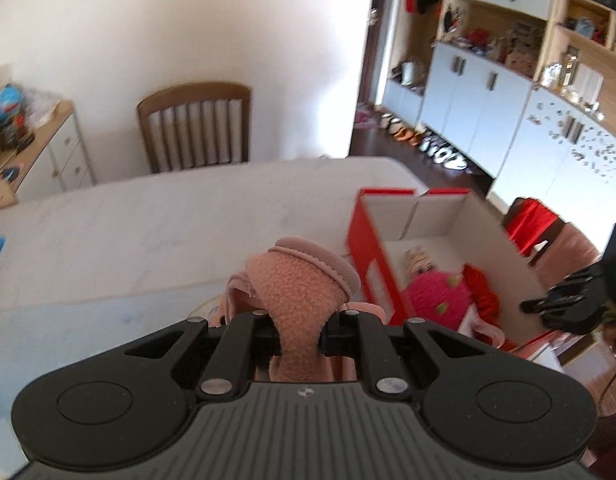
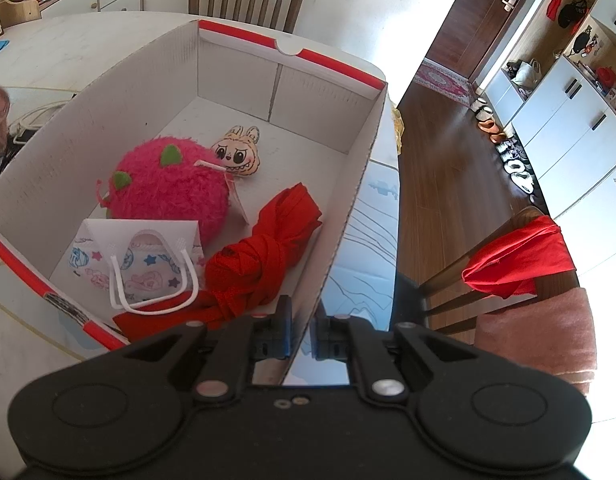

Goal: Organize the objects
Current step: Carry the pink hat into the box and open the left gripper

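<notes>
Left gripper (image 1: 299,334) is clamped on a pink fleece garment (image 1: 295,280), which bunches up between the pads and hangs off the table (image 1: 147,216), just left of the box (image 1: 372,248). Right gripper (image 2: 301,334) pinches the box's near right wall (image 2: 348,200), one pad inside and one outside, steadying it.

The likeliest trouble, as I judge it, is the garment's loose tail: most of the cloth droops under the jaws, out of sight, so it could drag over the red rim or snag on the box's near corner while crossing. That pull might tip or slide the box, though the right grip should resist it. A thin pinch on soft fleece may also slip, dropping the garment short on the table.

Inside, the floor is already crowded near the front: a printed mask (image 2: 139,260) and a knotted red cloth (image 2: 259,256) lie closest, a pink plush ball (image 2: 167,188) sits mid-box, and a small toy face (image 2: 237,156) rests behind it. Bare floor remains toward the far wall and far right corner, so the garment would best go in deep or on top.

The rim stands tall, so clearance has to come from height. Beyond the box the table is bare up to a chair (image 1: 195,128). To the right, the table edge drops to wood floor (image 2: 448,160).
</notes>
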Motion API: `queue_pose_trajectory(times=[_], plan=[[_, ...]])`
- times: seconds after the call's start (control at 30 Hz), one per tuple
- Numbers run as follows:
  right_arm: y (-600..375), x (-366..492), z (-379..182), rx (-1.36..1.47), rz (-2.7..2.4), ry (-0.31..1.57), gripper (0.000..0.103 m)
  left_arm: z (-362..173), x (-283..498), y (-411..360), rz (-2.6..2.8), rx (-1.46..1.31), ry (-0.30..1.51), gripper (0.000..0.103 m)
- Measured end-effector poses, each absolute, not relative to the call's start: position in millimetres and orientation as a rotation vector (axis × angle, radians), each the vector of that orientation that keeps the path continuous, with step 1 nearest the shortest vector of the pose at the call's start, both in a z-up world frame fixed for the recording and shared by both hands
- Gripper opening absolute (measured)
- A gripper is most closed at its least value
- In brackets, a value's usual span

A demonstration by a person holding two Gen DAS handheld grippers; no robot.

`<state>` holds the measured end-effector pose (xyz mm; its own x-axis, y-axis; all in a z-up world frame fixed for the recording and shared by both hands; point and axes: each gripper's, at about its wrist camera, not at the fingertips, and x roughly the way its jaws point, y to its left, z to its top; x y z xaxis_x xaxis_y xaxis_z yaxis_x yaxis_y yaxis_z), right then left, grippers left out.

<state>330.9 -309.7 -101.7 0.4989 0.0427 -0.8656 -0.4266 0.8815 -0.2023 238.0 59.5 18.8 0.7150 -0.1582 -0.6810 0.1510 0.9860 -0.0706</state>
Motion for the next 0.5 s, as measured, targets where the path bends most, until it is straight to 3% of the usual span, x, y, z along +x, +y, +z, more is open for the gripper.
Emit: queue_pose_trajectory(times=[0.5], plan=[[-307.3, 332.3, -101.1, -0.419, 0.295, 1.013, 0.008, 41.6, 291.2, -50.2, -0.367, 0.089, 0.665, 0.011]])
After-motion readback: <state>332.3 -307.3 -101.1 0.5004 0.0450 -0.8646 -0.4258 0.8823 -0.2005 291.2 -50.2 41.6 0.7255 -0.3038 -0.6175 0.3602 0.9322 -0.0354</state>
